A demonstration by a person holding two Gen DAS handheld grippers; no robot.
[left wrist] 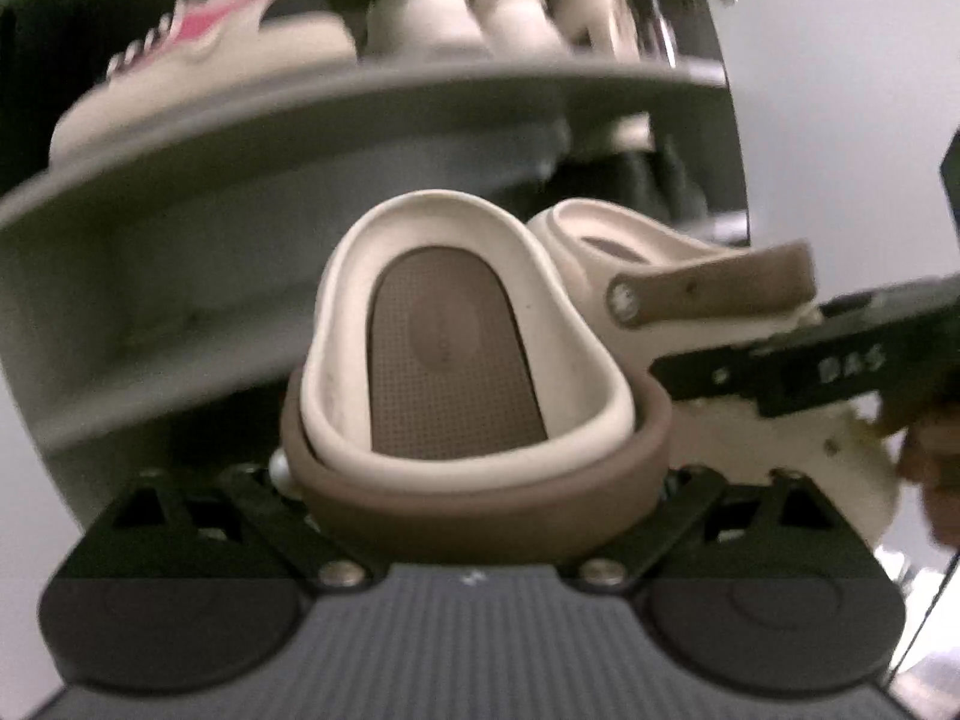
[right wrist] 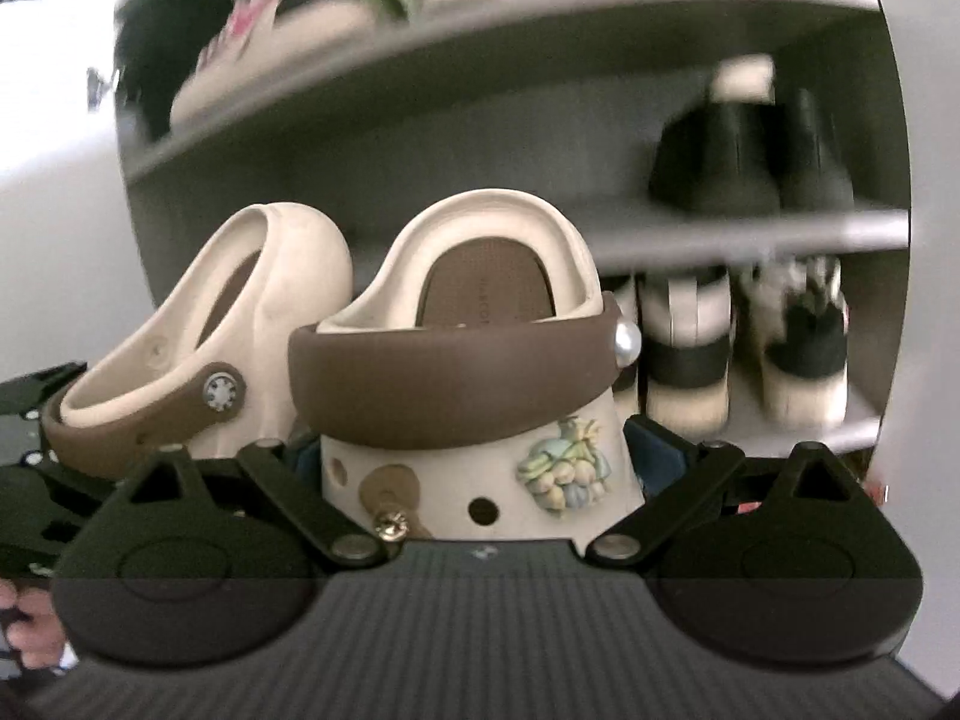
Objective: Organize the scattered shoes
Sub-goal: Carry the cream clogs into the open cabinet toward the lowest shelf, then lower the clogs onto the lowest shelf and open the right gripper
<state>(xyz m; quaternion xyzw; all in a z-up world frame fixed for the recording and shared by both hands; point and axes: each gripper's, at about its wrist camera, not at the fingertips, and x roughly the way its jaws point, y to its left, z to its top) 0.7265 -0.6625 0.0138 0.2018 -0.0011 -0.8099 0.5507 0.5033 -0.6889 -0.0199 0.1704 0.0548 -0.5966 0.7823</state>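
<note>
Cream clogs (right wrist: pixel 462 360), one clamped in each hand-held gripper (right wrist: pixel 480 480), before shelves (right wrist: pixel 600 24).

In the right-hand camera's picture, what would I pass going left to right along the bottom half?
The other gripper → cream clog with brown strap → charm-decorated clog held by this gripper → pale shoes with a dark band on the rack's lower shelf.

Two cream rubber clogs with brown heel straps (right wrist: pixel 456 354) (right wrist: pixel 204 348) near; two black shoes (right wrist: pixel 750 162) on the grey shelf rack's (right wrist: pixel 540 114) middle tier, far right (upper-tier footwear too blurred to count); one pink-striped cream sneaker (left wrist: pixel 198 60) upper left.
</note>
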